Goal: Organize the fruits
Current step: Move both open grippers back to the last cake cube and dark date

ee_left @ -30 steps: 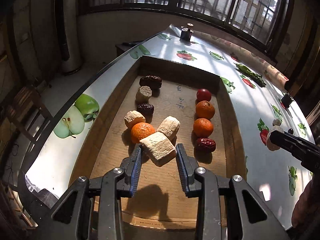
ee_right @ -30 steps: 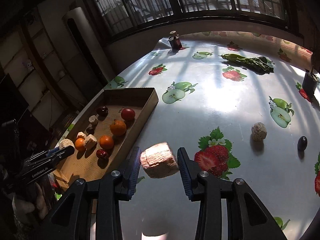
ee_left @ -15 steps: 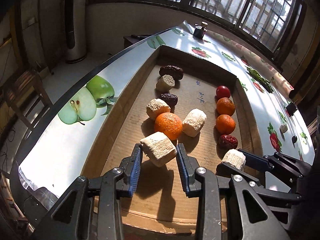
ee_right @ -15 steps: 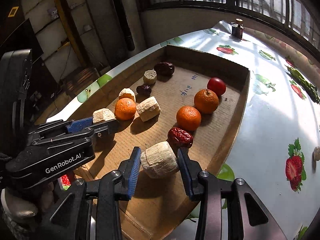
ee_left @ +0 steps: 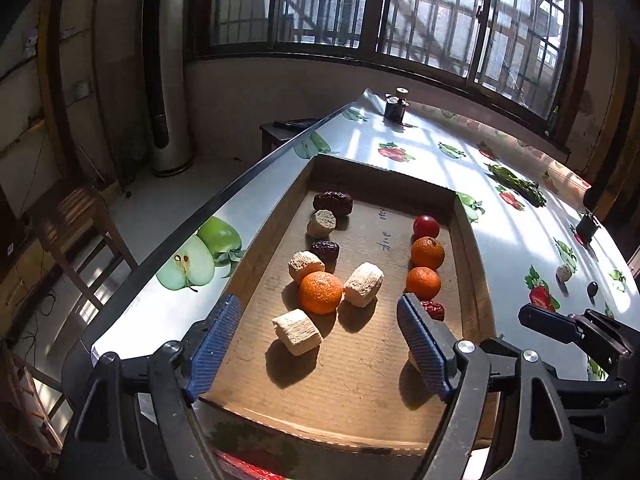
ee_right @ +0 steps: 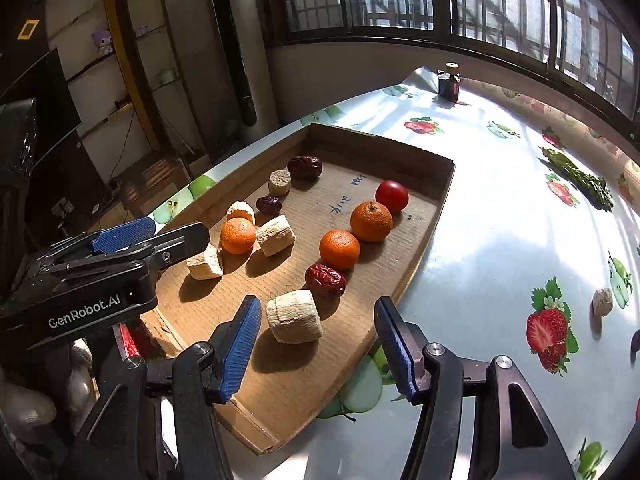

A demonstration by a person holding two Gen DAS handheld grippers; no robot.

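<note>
Both spread: left hand-held gripper point(ee_left: 318, 342) over a pale chunk point(ee_left: 297, 331), right hand-held gripper point(ee_right: 318, 340) around another pale chunk point(ee_right: 294, 316) near the cardboard tray's point(ee_right: 424, 256) near edge. Lift straight up, avoiding nudges.

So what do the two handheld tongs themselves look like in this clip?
Both the left tongs and the right tongs are matte black plastic with silver pivot bolts and ribbed blue pads lining the fingers. The left body carries white "GenRobot.AI" lettering. No cables or sleeves show.
</note>
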